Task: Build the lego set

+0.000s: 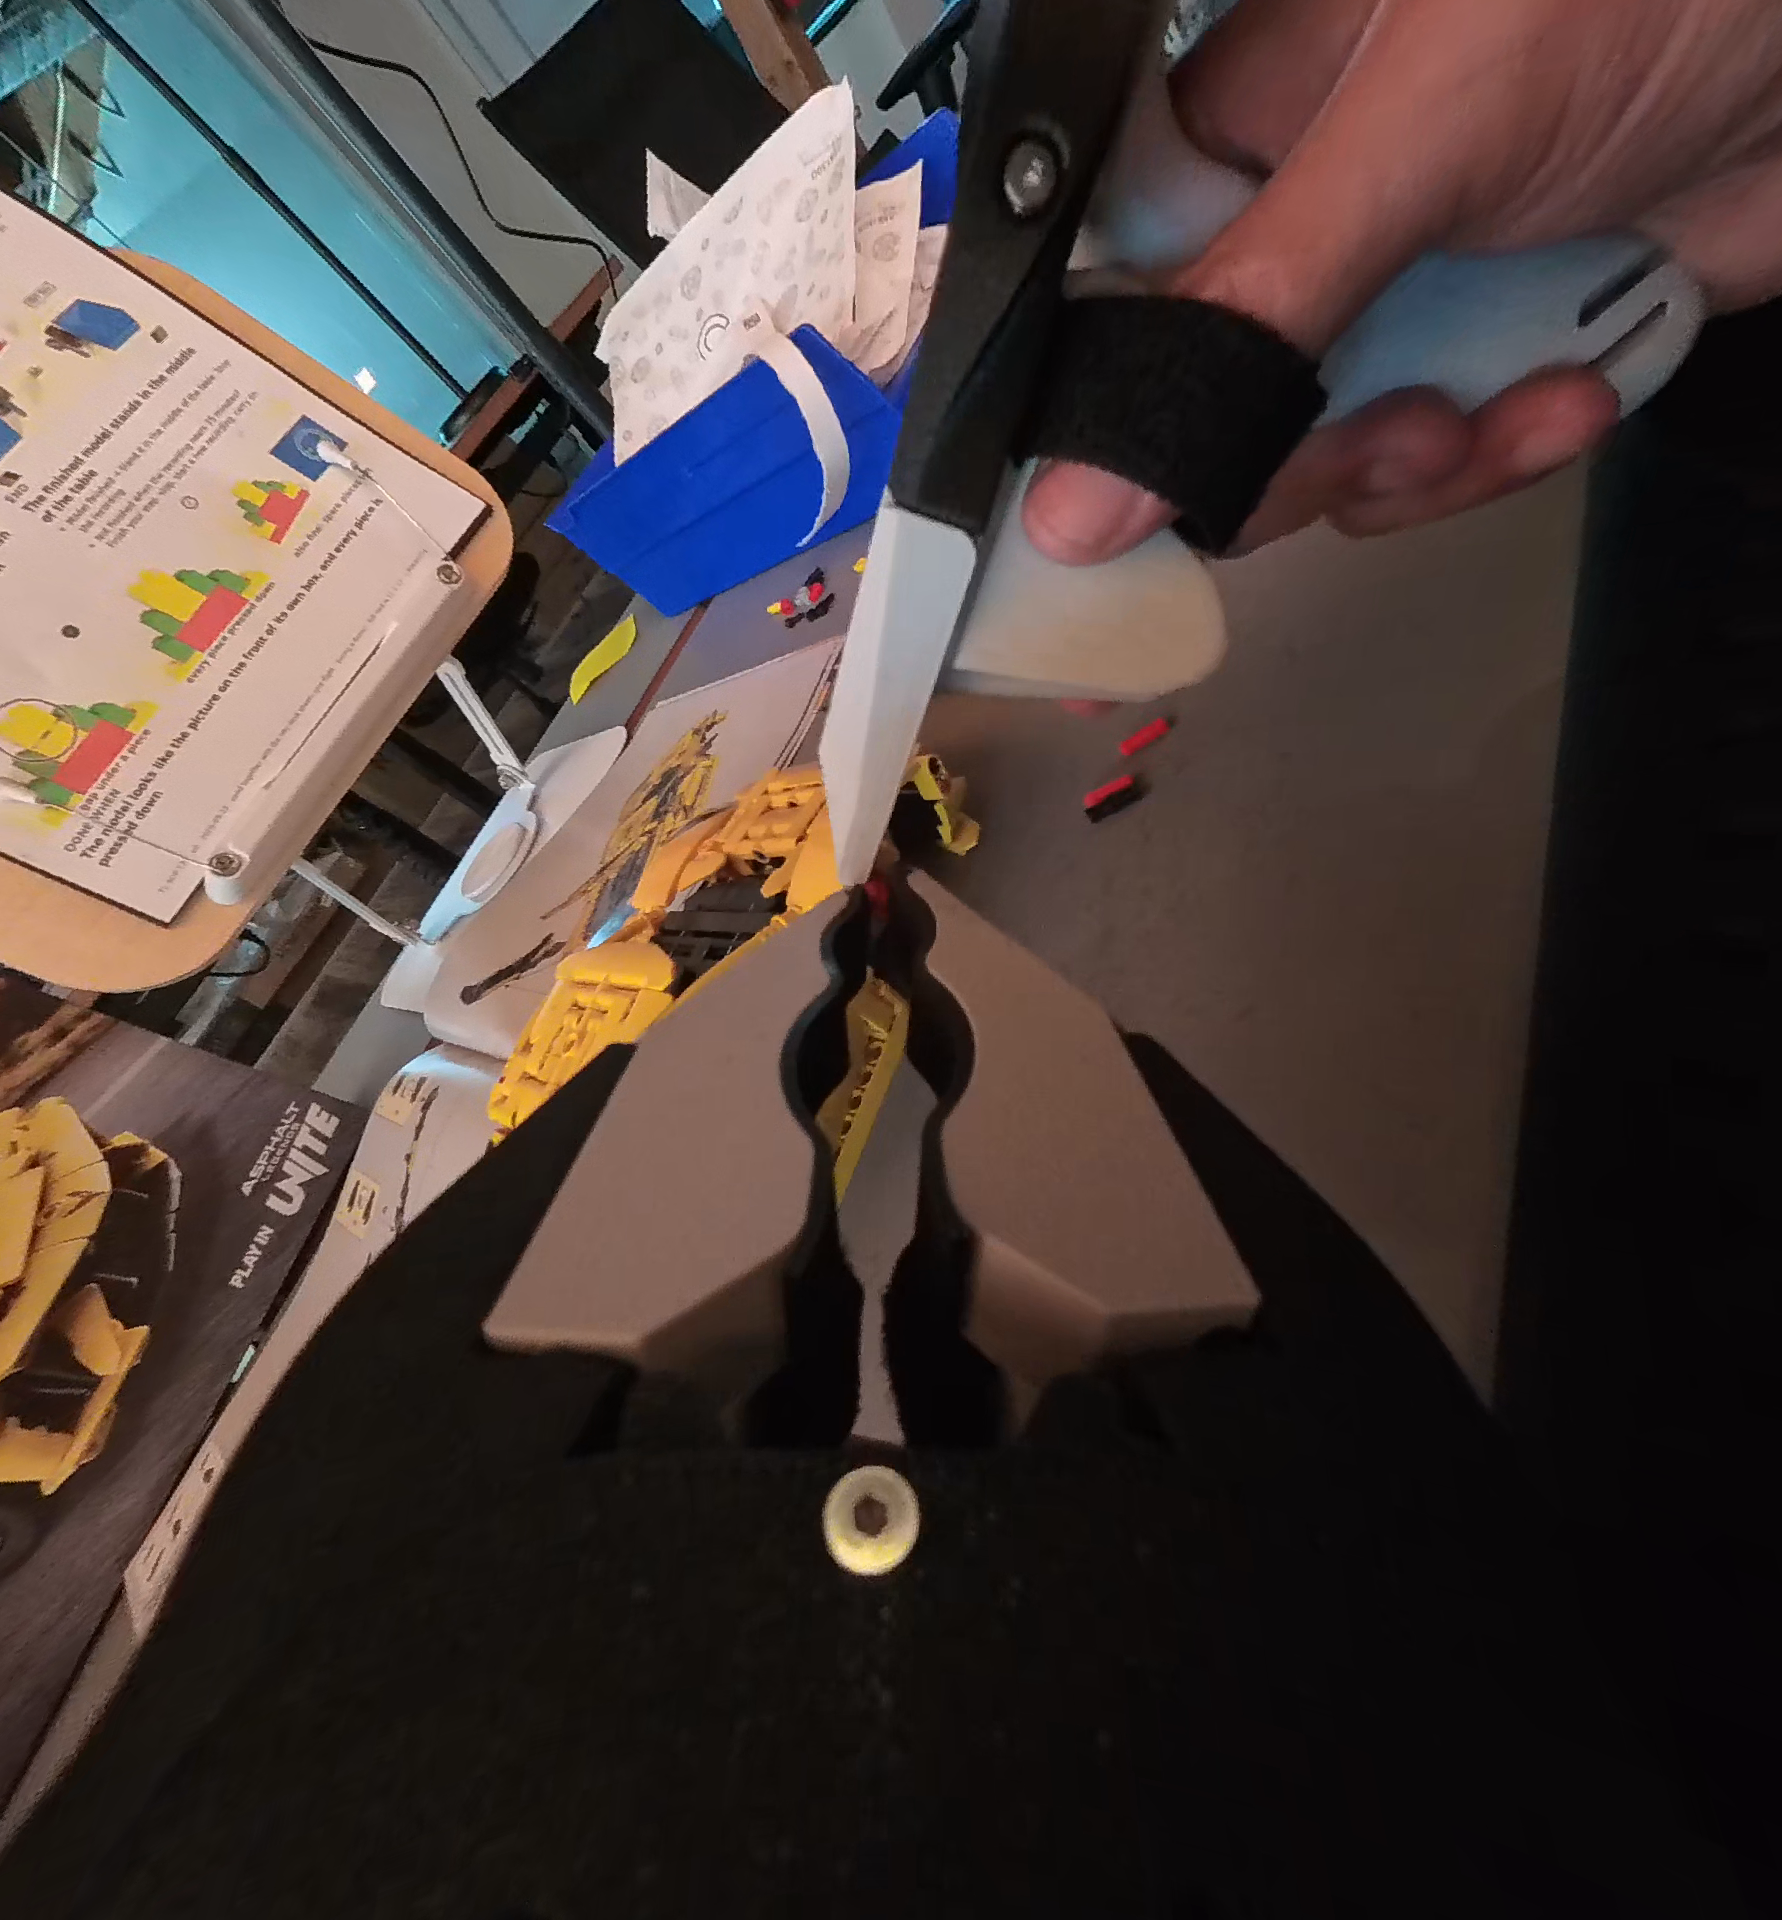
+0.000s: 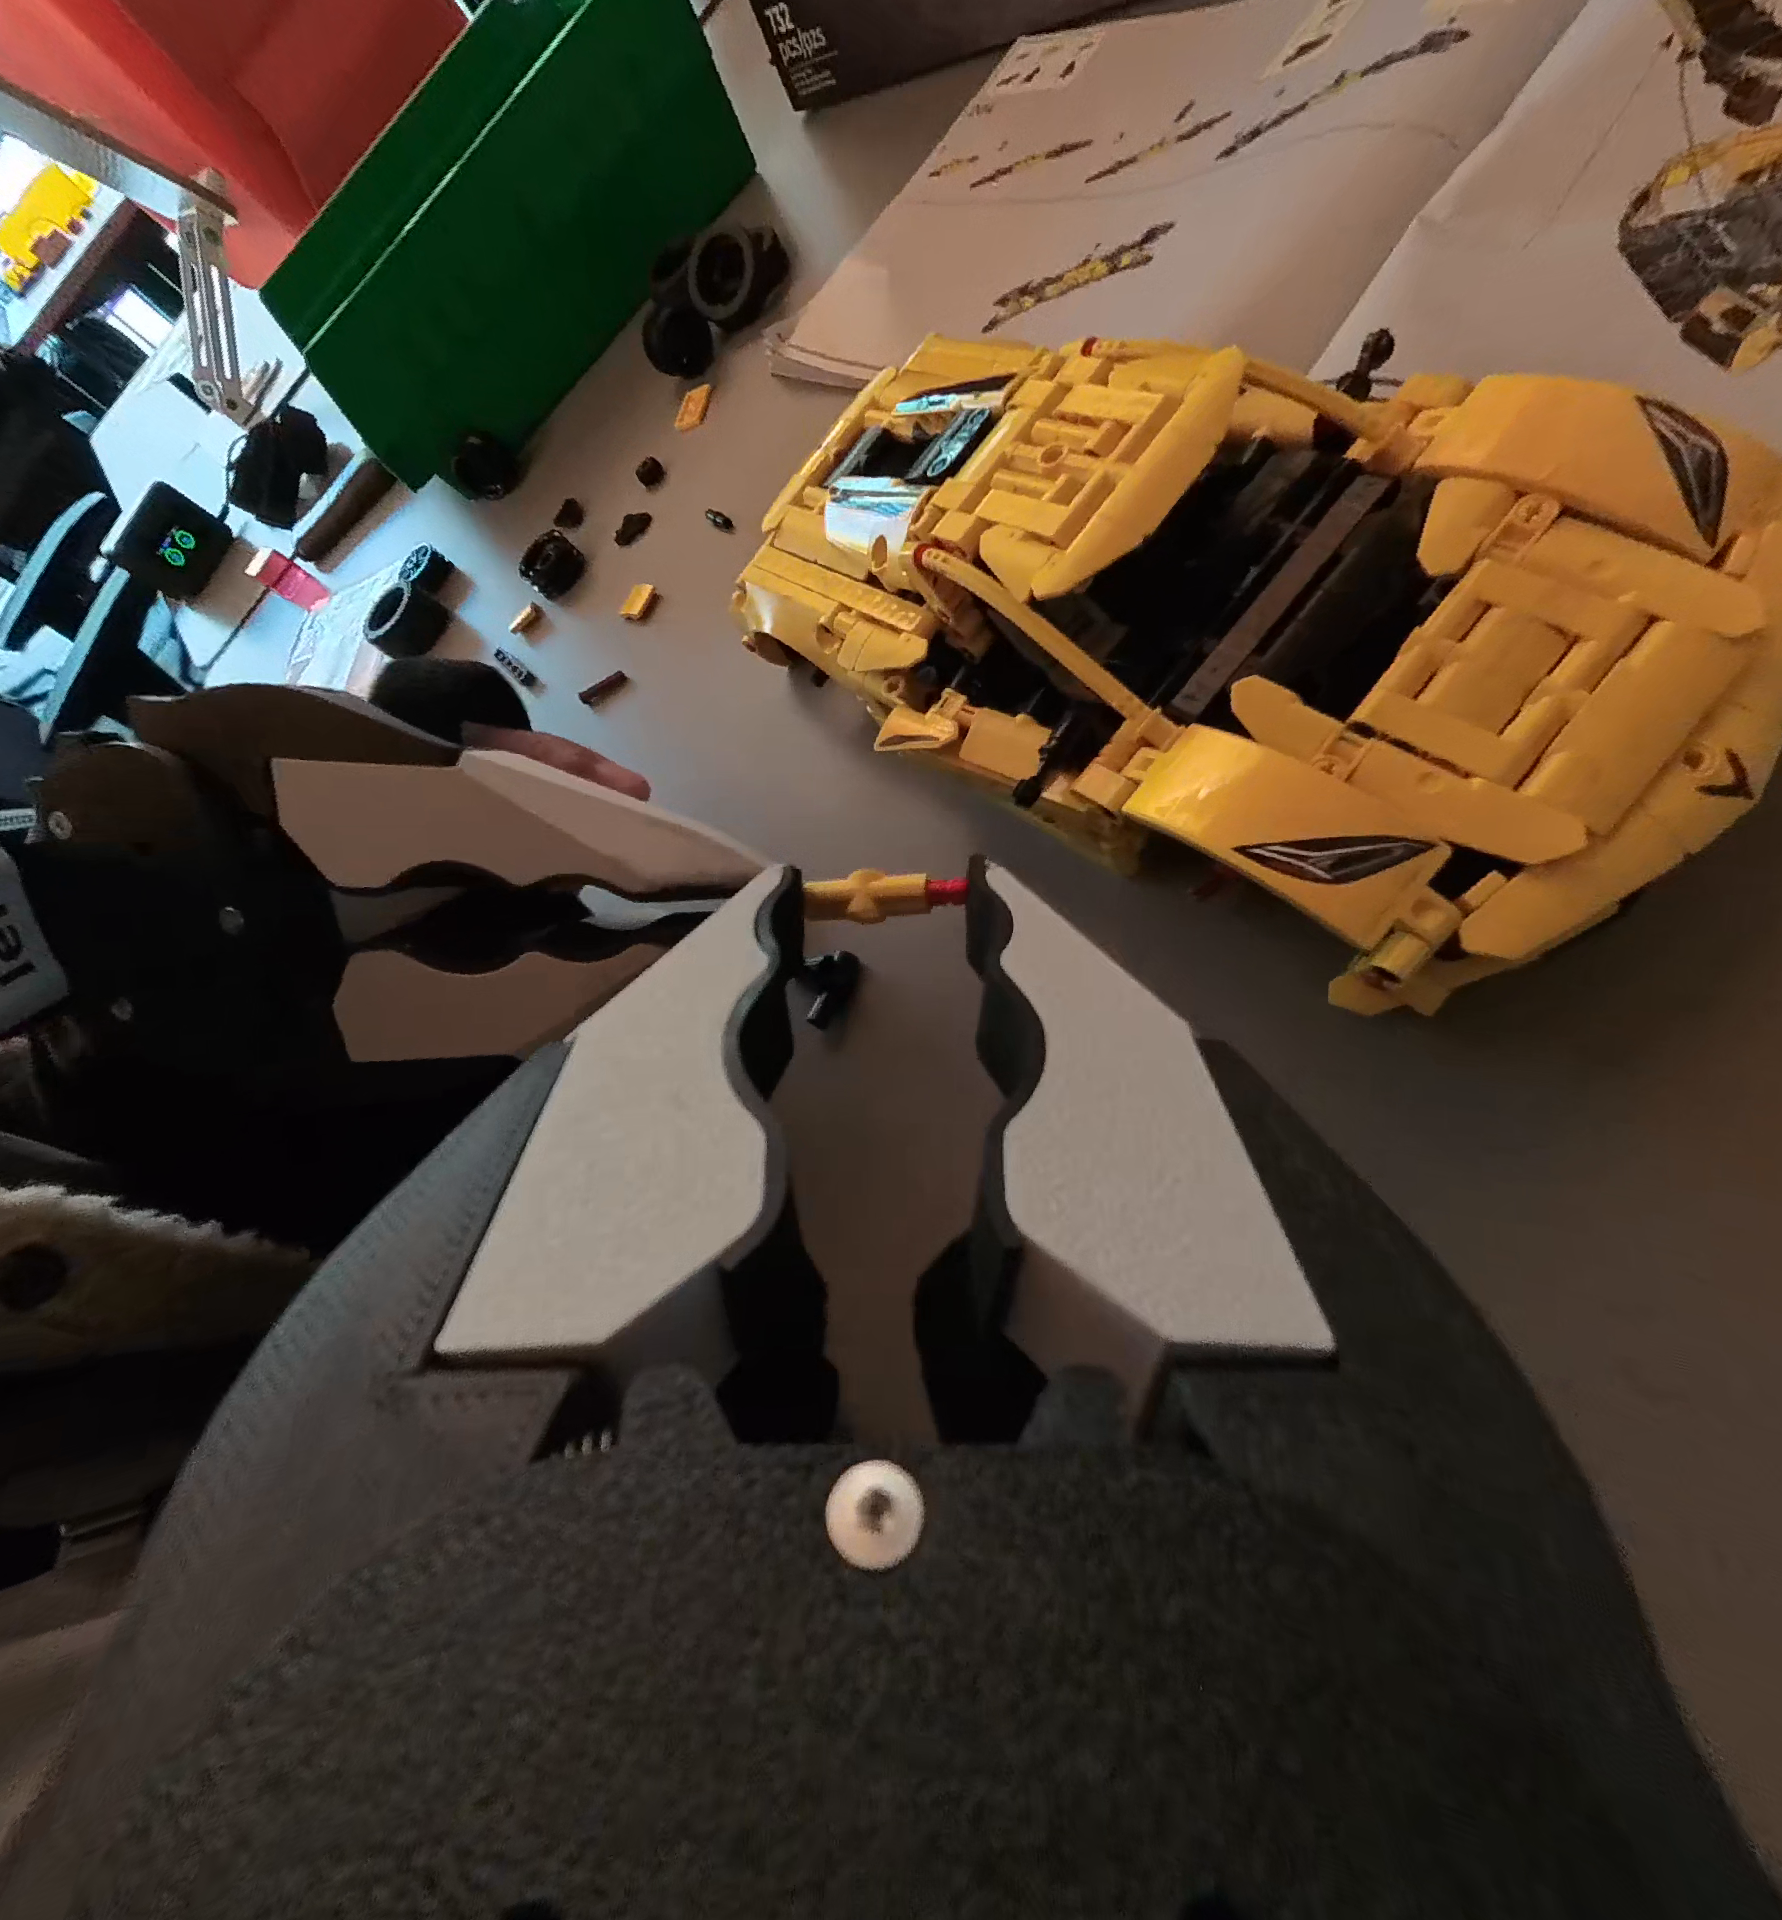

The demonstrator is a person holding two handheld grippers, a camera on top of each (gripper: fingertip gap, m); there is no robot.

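The small sub-assembly [image 2: 882, 896], a yellow connector with a red pin at one end, is held lengthwise across the tips of the right gripper [image 2: 879, 902]. Its jaws are clamped on the part's two ends, with a wide gap behind the tips. The grip bears on the ends only, and the piece appears to sit at the very edge of the pads.

The left gripper [image 2: 596, 914] lies just beside it. In the right wrist view its jaws stand nearly together. Whether they pinch the yellow end could not be determined. In the left wrist view the yellow part visible in the narrow gap may only lie behind the jaws.

The yellow car model [image 2: 1282, 644] rests on the grey table [image 2: 1489, 1195], partly on the open instruction booklet [image 2: 1126, 208], a little apart from the held part. It looks largely complete but wheelless.

Risks, as judged:
- An end-on grip may let the part pivot or spring out if either gripper twists or pushes off-axis.
- The red pin could be driven out or skewed by pressure along the axis.
- A dropped part could land near a small black piece [image 2: 830, 977] directly below the jaws, or among the loose tyres and small pieces [image 2: 554, 561] scattered toward the green bin [image 2: 513, 229].
- Pressing the part into the unrestrained model may slide it along the booklet or loosen its panels.
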